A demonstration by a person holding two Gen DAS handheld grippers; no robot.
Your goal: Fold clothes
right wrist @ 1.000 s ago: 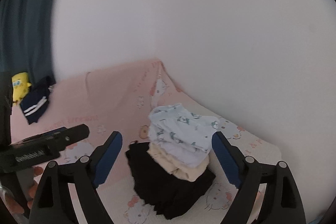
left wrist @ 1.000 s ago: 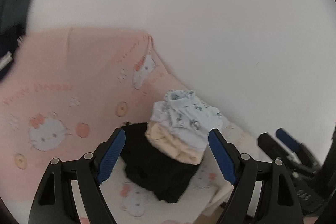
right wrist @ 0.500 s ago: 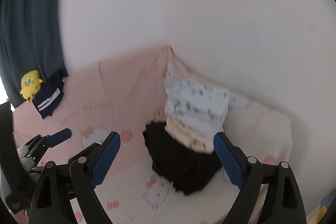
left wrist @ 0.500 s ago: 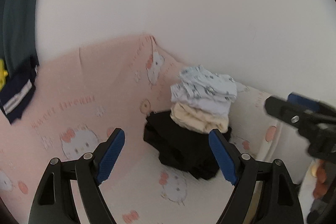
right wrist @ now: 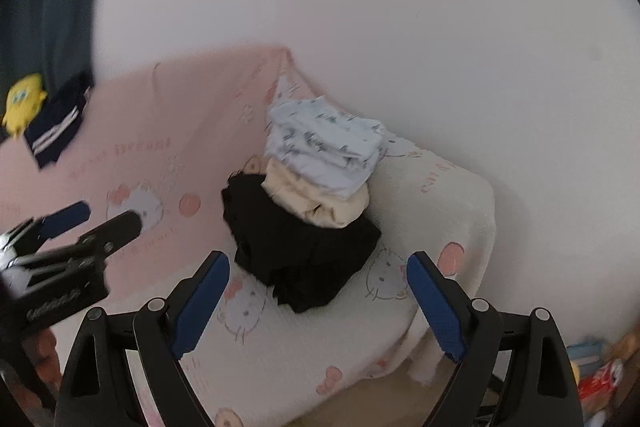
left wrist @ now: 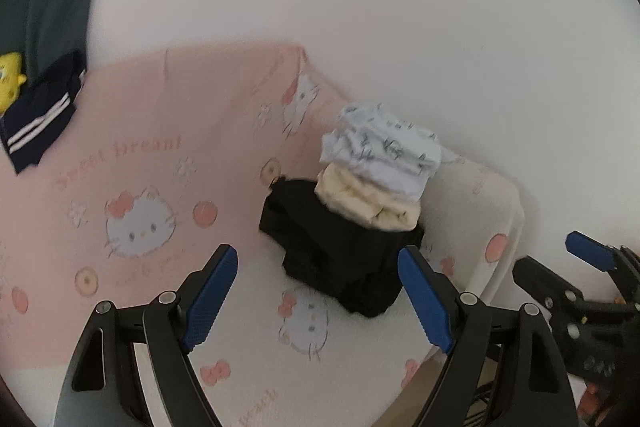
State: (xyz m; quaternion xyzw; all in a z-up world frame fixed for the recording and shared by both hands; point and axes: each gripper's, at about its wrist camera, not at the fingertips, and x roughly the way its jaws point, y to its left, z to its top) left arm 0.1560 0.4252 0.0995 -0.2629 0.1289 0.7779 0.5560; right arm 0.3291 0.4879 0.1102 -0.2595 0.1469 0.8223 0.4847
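My left claw hangs above the pink cartoon-cat blanket, its blue pads spread wide and gripping nothing. My right claw is likewise released, empty, jaws apart. The stack of folded clothes sits near the blanket's far corner, close to the white wall: a black garment at the bottom, a cream garment on it, and a pale blue printed garment on top. A navy striped garment lies well apart at the blanket's far left edge, just beside a yellow plush toy.

Compared with one second ago, both claws have drawn back from the stack: in the left wrist view it then sat low between my pads, whereas now it lies above and beyond them. The navy garment and toy, then outside the left view, have entered it. My right claw, seen in the left view, has stayed at lower right.
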